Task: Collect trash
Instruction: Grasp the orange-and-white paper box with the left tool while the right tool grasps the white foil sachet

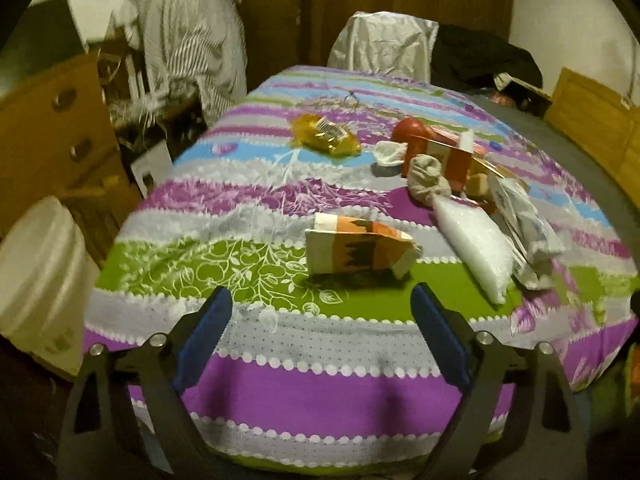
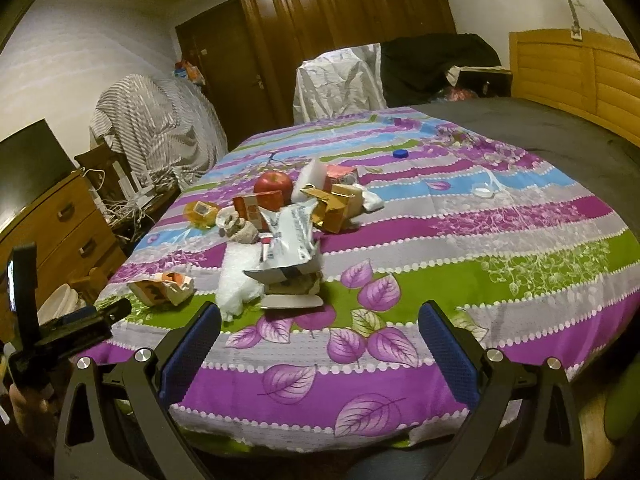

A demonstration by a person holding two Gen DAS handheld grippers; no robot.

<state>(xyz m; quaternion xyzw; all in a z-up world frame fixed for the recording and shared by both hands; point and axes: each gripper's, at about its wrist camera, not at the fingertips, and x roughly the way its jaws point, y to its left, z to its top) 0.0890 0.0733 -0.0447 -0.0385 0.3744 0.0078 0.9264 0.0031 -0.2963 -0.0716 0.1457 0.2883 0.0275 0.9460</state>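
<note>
- Much stays unclear: the left wrist view is blurred at its left edge, where a pale round bucket [image 1: 38, 268] is cut off by the frame, so what it holds cannot be told.
- A striped cloth [image 2: 160, 120] hides whatever stands behind the wooden drawers [image 2: 68, 232].
- The trash lies on a bed [image 2: 460, 240] spread with a purple, green and blue striped cover; a dark wardrobe [image 2: 340, 20] stands behind it.
- The left tongs [image 1: 320, 312] gape wide and hold nothing, just short of a torn orange-and-white carton [image 1: 356, 250].
- Right of the carton lie a white foam bag [image 1: 476, 246] and a crumpled grey packet [image 2: 288, 236], touching.
- Behind them a red apple [image 2: 273, 187] sits among opened cardboard boxes [image 2: 334, 204].
- The right tongs [image 2: 320, 332] also stand wide apart, empty, over the cover.
</note>
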